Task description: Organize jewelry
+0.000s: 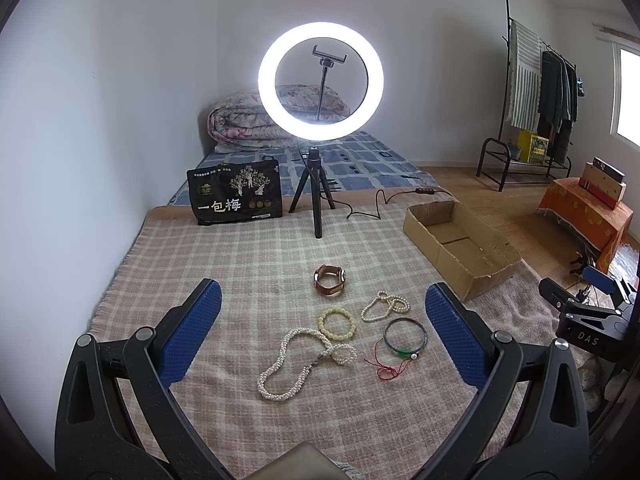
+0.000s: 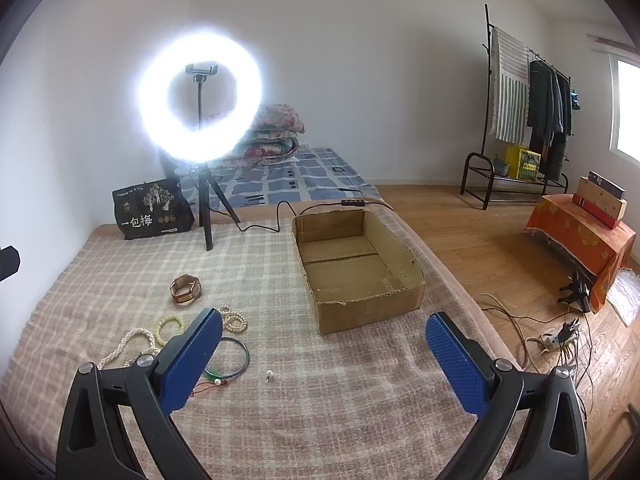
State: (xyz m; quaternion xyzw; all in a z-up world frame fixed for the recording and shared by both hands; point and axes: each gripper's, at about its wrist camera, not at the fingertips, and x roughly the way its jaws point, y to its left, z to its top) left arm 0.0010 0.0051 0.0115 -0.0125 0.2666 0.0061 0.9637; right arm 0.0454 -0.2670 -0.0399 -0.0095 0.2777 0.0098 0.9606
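Note:
Jewelry lies on a checked blanket (image 1: 240,264). A brown leather watch (image 1: 329,281) is farthest, then a short pearl strand (image 1: 386,306), a pale yellow bead bracelet (image 1: 336,323), a dark bangle with green bead and red cord (image 1: 405,338), and a long pearl necklace (image 1: 298,360). My left gripper (image 1: 323,332) is open above them, holding nothing. My right gripper (image 2: 323,354) is open and empty, right of the jewelry, before an empty cardboard box (image 2: 356,268). In the right wrist view I see the watch (image 2: 185,289), the bangle (image 2: 234,358) and a small loose pearl piece (image 2: 269,375).
A lit ring light on a tripod (image 1: 320,80) stands at the blanket's far edge with its cable (image 1: 384,200). A black bag (image 1: 236,194) stands to its left. The cardboard box (image 1: 460,244) sits at the right. Cables and a power strip (image 2: 556,340) lie on the wooden floor.

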